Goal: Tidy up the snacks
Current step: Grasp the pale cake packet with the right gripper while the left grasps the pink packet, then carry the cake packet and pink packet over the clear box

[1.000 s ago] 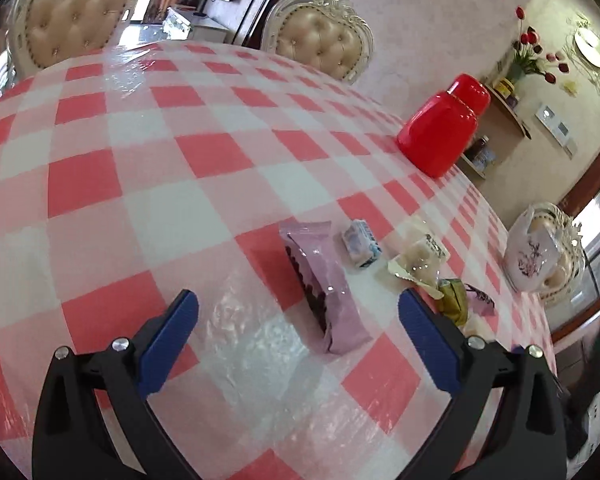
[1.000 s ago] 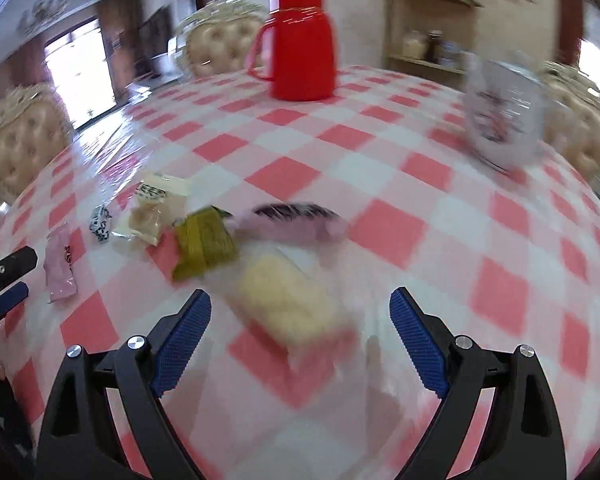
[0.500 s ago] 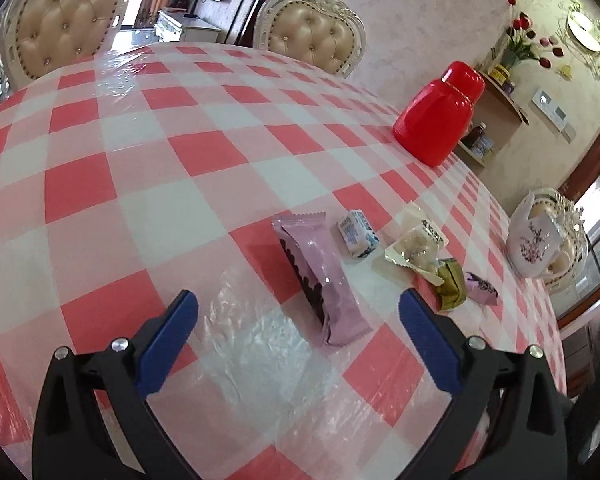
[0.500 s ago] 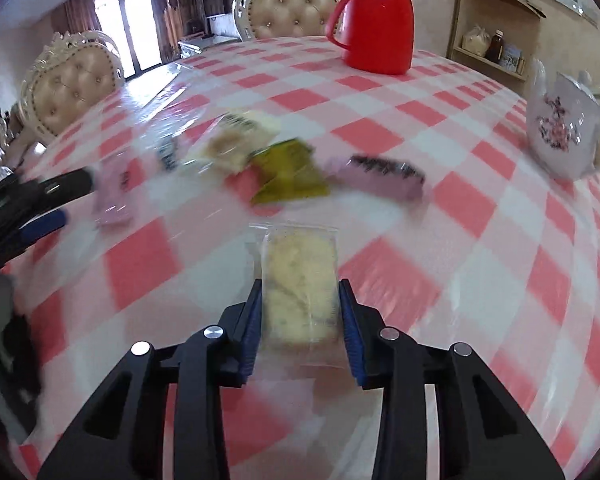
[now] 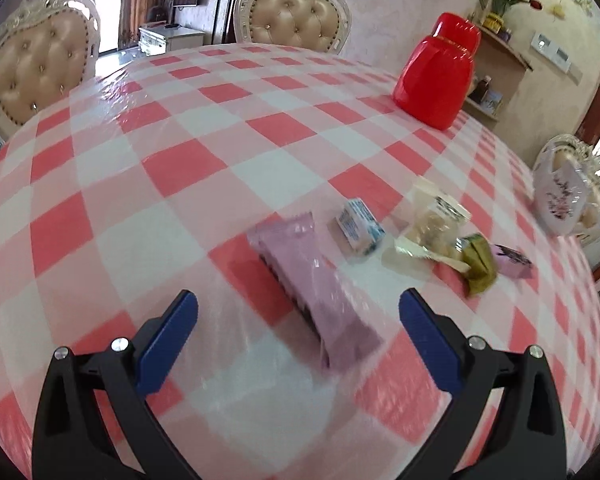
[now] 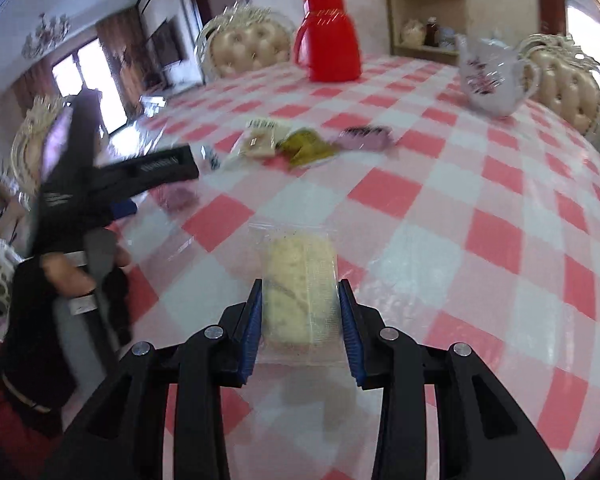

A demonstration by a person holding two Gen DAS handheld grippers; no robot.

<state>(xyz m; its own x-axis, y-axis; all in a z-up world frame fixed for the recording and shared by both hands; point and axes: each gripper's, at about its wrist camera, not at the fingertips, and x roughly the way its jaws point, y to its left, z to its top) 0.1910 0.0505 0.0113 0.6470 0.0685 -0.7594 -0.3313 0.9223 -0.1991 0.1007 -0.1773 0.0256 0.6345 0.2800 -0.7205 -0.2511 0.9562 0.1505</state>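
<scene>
My right gripper (image 6: 300, 292) is shut on a clear-wrapped yellow cake snack (image 6: 298, 280), held just above the checked tablecloth. My left gripper (image 5: 298, 304) stands open over a long pink snack pack (image 5: 316, 284), which lies on the cloth between its blue pads (image 5: 168, 336) untouched. Beyond it lie a small blue-white box (image 5: 360, 230), a clear pack of pale biscuits (image 5: 432, 226), an olive-green pack (image 5: 478, 262) and a small purple pack (image 5: 512, 260). The right wrist view shows the same row: biscuits (image 6: 260, 140), green pack (image 6: 306, 144), purple pack (image 6: 366, 138).
A red thermos jug (image 5: 440, 74) and a white floral teapot (image 5: 564, 200) stand at the far side of the round table (image 5: 140, 160). Cream tufted chairs (image 5: 296, 24) ring it. The left hand's tool and gloved hand (image 6: 80, 240) fill the right wrist view's left side.
My right gripper closed on the yellow cake snack and carried it away from the other snacks. My left gripper shifted and rolled slightly over the pink pack, staying open.
</scene>
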